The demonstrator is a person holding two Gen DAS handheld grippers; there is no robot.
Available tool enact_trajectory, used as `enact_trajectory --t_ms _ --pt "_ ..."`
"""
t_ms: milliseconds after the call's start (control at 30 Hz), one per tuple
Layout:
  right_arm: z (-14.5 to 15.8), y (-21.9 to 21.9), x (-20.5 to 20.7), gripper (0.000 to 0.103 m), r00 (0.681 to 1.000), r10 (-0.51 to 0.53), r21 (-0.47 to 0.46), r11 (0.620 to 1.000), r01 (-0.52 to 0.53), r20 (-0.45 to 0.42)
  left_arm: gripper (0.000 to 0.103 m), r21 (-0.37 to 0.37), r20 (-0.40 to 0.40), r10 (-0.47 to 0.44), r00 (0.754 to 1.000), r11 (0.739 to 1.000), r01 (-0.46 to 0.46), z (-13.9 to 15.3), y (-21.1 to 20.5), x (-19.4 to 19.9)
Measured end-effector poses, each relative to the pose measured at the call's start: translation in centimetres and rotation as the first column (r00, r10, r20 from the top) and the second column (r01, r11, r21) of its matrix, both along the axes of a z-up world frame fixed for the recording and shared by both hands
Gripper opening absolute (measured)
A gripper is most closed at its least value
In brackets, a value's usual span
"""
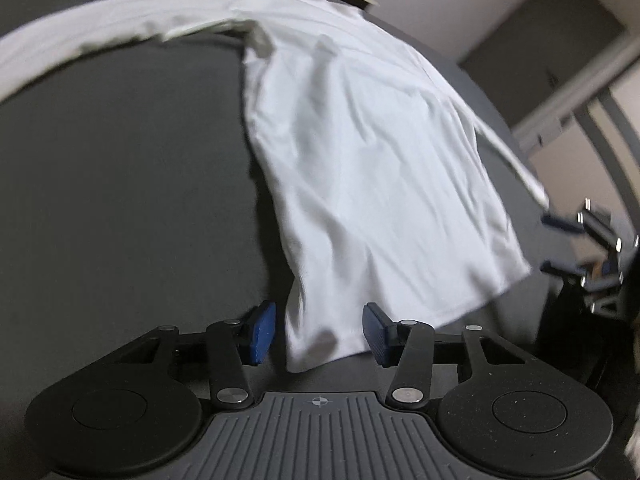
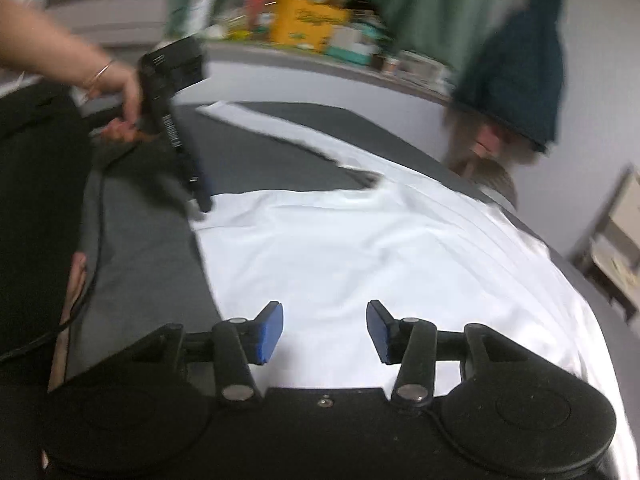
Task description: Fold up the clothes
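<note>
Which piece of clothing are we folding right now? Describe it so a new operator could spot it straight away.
Look at the dark grey table that fills both views. Spread flat across it is the white long-sleeved shirt, one sleeve stretched out along the far side. It is the only white thing lying on the grey surface; the left gripper sits open at its hem corner.

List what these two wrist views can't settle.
- Left gripper: open; whether its pads touch the white shirt hem is unclear, left wrist view is blurred.
- Right gripper: height above the shirt not readable.
- Shelf clutter: motion blur, right wrist view.
- Shirt's right edge: cut off by frame.
</note>
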State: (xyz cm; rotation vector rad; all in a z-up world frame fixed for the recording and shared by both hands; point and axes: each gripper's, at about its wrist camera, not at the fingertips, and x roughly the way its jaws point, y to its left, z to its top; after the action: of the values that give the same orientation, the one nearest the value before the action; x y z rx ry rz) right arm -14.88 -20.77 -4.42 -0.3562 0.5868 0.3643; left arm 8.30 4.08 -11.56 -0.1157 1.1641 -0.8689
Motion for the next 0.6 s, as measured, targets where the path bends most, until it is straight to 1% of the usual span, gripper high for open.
enact_trajectory --t_ms 33,67,100,133,200,267,333,433,500,567,600 --pt "0.3 -0.6 -0.1 0.046 0.999 -0.038 0.019 0.999 0.038 0.001 0.037 -0.001 -0.015 0.028 0.999 1.000 -0.028 -0.1 0.1 -0.2" --pt "0.5 -1.3 -0.1 0.046 0.997 -0.075 0.038 0.996 0.075 0.002 0.031 0.011 -0.022 0.051 0.998 0.999 -0.051 -0.2 0.2 -0.3" --pt "0.8 -1.9 -0.2 0.046 0.994 -0.105 0.061 0.993 0.104 0.006 0.011 0.031 -0.029 0.066 0.997 0.997 -0.066 -0.2 0.1 -0.6" --pt "0.9 -2.5 -0.1 0.046 0.992 -0.127 0.083 0.989 0.126 0.009 0.002 0.052 -0.035 0.082 0.996 0.995 -0.080 -0.3 0.0 -0.8" --pt "1.0 -3.2 0.2 0.046 0.987 -0.161 0.110 0.981 0.159 0.006 0.002 0.096 -0.011 0.089 0.996 0.991 -0.088 -0.1 -0.5 -1.3" --pt "1.1 -3.7 0.3 0.046 0.984 -0.180 0.118 0.977 0.178 0.009 0.002 0.122 0.014 0.089 0.996 0.988 -0.090 1.0 -1.3 -1.8" --pt "1.2 -4.1 0.4 0.046 0.982 -0.190 0.114 0.976 0.187 0.017 0.002 0.176 0.061 0.100 0.993 0.978 -0.109 2.9 -1.4 -2.2" --pt "1.5 -4.8 -0.1 0.047 0.978 -0.206 0.131 0.971 0.200 0.035 0.001 0.161 0.028 0.170 0.985 0.972 -0.173 5.8 -0.1 -2.2" --pt "1.4 -5.0 -0.1 0.050 0.976 -0.213 0.139 0.969 0.206 0.036 0.001 0.164 0.003 0.187 0.982 0.969 -0.185 6.3 0.8 -2.1" --pt "1.3 -5.1 0.1 0.050 0.975 -0.219 0.137 0.968 0.213 0.030 0.001 0.216 -0.037 0.223 0.974 0.954 -0.210 4.8 1.6 -1.5" --pt "1.3 -4.9 0.3 0.050 0.974 -0.225 0.127 0.967 0.220 0.024 0.001 0.257 -0.057 0.252 0.966 0.939 -0.230 3.5 2.0 -1.1"
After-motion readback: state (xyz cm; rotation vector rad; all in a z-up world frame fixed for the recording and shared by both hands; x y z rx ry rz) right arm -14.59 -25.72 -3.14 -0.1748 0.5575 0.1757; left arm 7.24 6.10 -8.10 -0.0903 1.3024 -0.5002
